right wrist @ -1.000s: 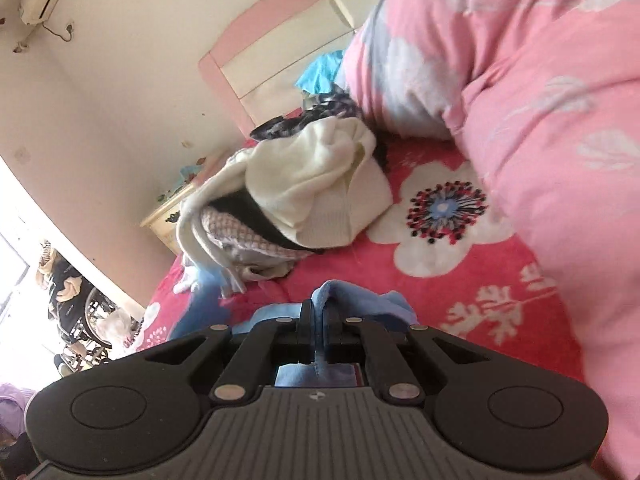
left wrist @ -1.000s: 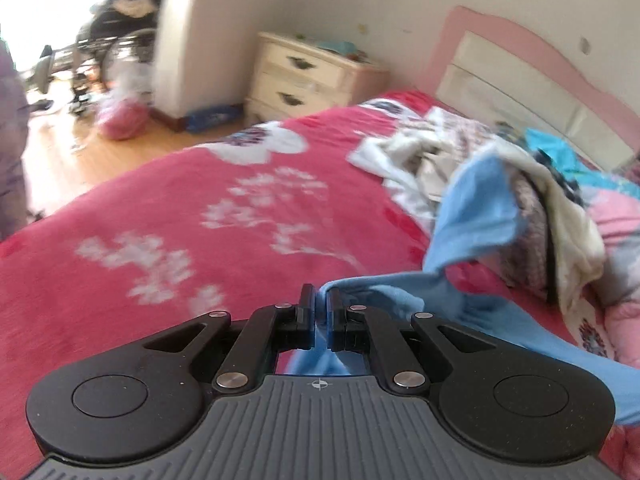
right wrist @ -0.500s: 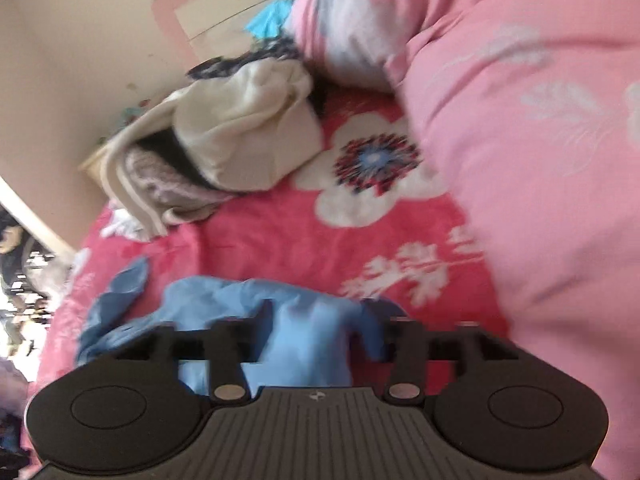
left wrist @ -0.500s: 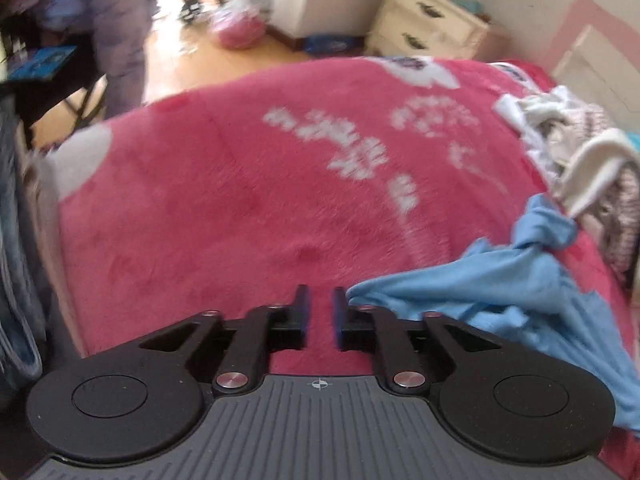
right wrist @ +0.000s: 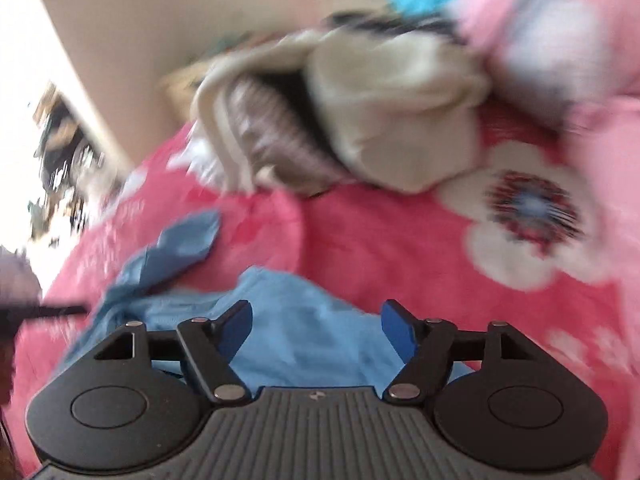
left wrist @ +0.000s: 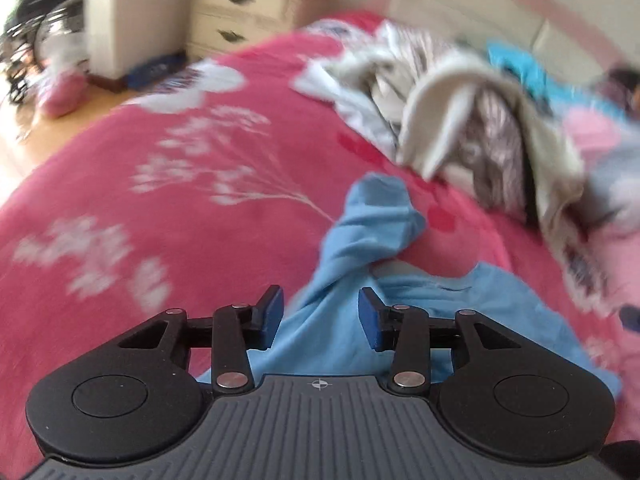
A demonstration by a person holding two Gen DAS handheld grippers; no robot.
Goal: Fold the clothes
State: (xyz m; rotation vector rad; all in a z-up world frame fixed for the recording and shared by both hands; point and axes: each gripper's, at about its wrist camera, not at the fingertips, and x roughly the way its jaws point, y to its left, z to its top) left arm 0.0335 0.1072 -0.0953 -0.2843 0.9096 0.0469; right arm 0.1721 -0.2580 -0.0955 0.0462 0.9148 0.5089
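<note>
Now that both hand-held grippers have let go, the blue garment lies loose on the red floral bedspread instead of hanging pinched between shut pads as it did a second ago; the left hand-held gripper has just been opening and its jaws stand partly spread, with a twisted fold of the blue cloth lying in the gap but not pressed by either pad; the right hand-held gripper has just been opening too and stands wider, its jaws apart over the near part of the same garment, touching nothing that I can make out. I judge this to be a lay-down: the shirt has been dropped onto the near, open part of the bed for spreading, and it is not yet flat, since one sleeve is bunched and twisted toward the far side; smoothing and a fresh grip on its edges would come before any fold. Farther off, to the right, the heap of unfolded clothes sits near the pink headboard; both views are blurred. No basket or bin shows; the only container is the cream bedside drawer chest, its drawers closed, its contents unseen.
</note>
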